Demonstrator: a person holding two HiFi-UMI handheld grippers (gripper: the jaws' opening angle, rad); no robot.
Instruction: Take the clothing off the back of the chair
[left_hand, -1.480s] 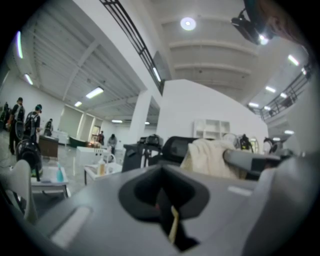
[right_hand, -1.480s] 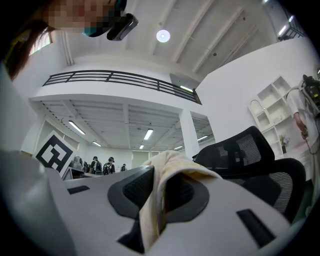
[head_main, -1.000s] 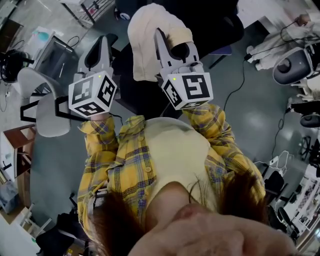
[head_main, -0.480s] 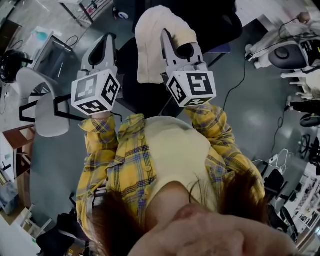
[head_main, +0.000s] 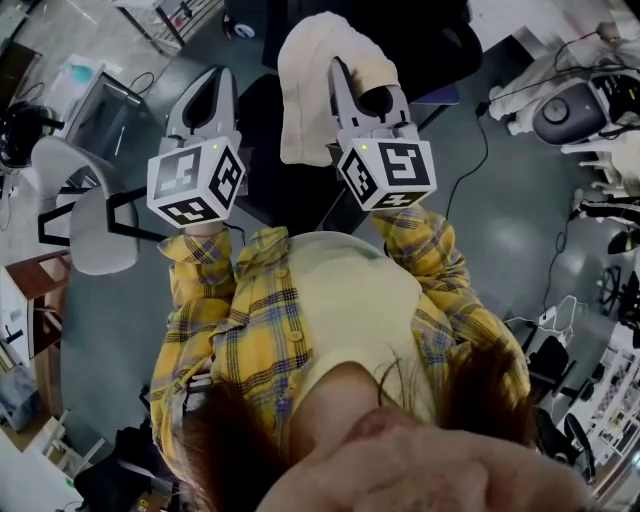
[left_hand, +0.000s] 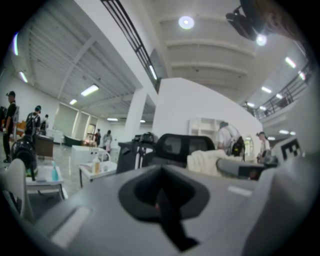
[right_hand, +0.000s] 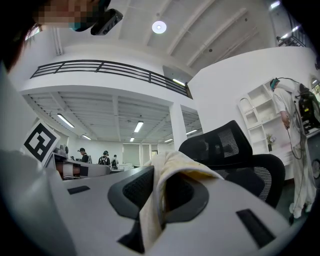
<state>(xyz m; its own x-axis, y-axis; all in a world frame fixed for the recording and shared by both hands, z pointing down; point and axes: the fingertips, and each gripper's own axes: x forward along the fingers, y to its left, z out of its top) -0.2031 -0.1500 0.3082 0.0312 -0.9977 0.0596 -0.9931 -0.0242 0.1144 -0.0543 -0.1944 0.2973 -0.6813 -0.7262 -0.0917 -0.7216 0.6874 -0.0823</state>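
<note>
A cream garment (head_main: 305, 90) hangs from my right gripper (head_main: 342, 80), whose jaws are shut on a fold of it. In the right gripper view the cloth (right_hand: 167, 172) drapes over the jaws of that gripper (right_hand: 156, 192), with the black mesh office chair (right_hand: 235, 147) behind it. The head view shows the chair (head_main: 420, 40) dark beneath and beyond the garment. My left gripper (head_main: 208, 95) is held level to the left of the cloth, jaws together with nothing between them. From the left gripper view the garment (left_hand: 205, 161) lies to the right, in front of the chair's headrest (left_hand: 180, 145).
A grey chair (head_main: 85, 220) stands at the left, near a desk with a monitor (head_main: 105, 110). Cables (head_main: 478, 150) run over the floor at the right, where a person in white (head_main: 560, 75) sits by equipment. More people stand far off (right_hand: 105, 160).
My right gripper has drifted a little to the right with the cream garment still in its jaws. The left gripper has barely shifted.
</note>
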